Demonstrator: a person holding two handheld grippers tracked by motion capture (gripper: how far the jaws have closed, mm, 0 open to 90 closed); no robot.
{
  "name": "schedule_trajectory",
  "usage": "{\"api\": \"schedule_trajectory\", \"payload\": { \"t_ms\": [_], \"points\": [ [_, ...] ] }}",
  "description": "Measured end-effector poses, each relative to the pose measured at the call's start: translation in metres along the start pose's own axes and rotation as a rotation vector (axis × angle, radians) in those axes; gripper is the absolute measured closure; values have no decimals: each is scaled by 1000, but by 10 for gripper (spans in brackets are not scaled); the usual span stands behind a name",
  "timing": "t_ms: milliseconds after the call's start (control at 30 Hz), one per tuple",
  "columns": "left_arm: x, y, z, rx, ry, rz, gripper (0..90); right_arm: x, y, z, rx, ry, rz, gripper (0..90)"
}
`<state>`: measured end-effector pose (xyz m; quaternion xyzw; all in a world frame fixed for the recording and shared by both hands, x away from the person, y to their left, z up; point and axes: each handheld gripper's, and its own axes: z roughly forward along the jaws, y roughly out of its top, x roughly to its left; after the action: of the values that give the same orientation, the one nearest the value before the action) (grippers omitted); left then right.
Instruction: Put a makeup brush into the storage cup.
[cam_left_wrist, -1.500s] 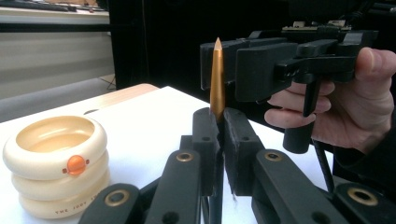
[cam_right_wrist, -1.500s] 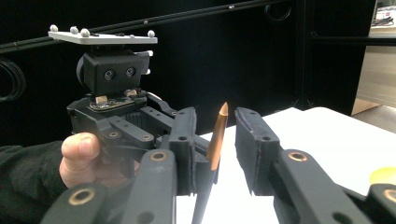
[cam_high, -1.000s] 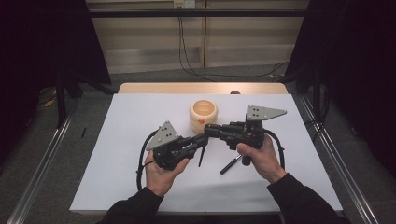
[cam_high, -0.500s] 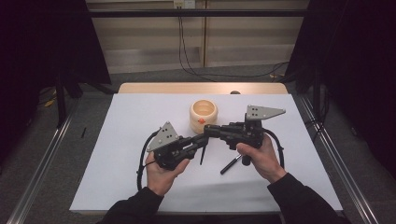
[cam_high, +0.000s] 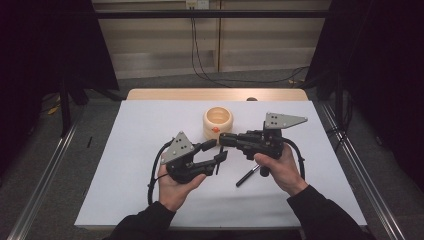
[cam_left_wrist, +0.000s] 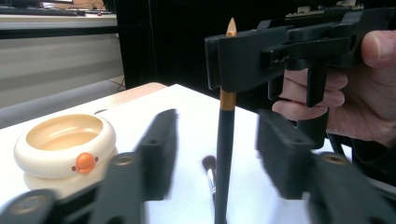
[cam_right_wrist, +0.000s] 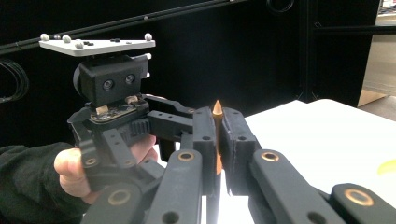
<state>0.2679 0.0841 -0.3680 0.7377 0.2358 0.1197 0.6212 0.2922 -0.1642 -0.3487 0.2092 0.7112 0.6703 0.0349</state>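
My right gripper (cam_right_wrist: 217, 135) is shut on a thin brush (cam_left_wrist: 225, 140) with a black handle, a gold band and a pointed orange end (cam_right_wrist: 217, 108) that sticks up above the jaws. In the high view the right gripper (cam_high: 223, 139) points left, above the table's middle. My left gripper (cam_left_wrist: 219, 140) faces it and its jaws have just been opening. The brush handle hangs between the blurred left fingers (cam_left_wrist: 159, 144) without touching them. In the high view the left gripper (cam_high: 216, 150) sits just below the right one's tips.
A cream bowl (cam_high: 218, 122) with an orange dot stands just beyond the grippers on the white table (cam_high: 125, 150). A second brush (cam_high: 247, 175) lies on the table under the right hand. Dark curtains flank the table.
The left gripper's jaws were together around the brush and now stand apart. Both hands have stayed where they were.
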Motion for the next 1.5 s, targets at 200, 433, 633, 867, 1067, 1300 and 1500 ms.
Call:
{"api": "schedule_trajectory", "payload": {
  "t_ms": [200,433,633,867,1067,1300,1500],
  "points": [
    [1,0,1,15,36,9,210,1,1,-2,-3,-6,-9,855],
    [5,-3,3,-19,100,49,44,-1,1,-3,-3,-19,-16,855],
    [12,-7,-4,-28,127,77,17,-3,0,-5,-1,-29,-19,855],
    [13,-16,-13,-11,126,102,15,-4,1,-6,7,-48,-32,855],
    [20,-30,-23,-20,174,29,14,-9,-1,-8,9,-70,-31,855],
    [30,-47,-42,-2,236,17,12,-16,0,-12,-1,-102,-44,854],
    [36,-58,-58,10,281,16,13,-23,-1,-12,2,-131,-54,854]
  ]
}}
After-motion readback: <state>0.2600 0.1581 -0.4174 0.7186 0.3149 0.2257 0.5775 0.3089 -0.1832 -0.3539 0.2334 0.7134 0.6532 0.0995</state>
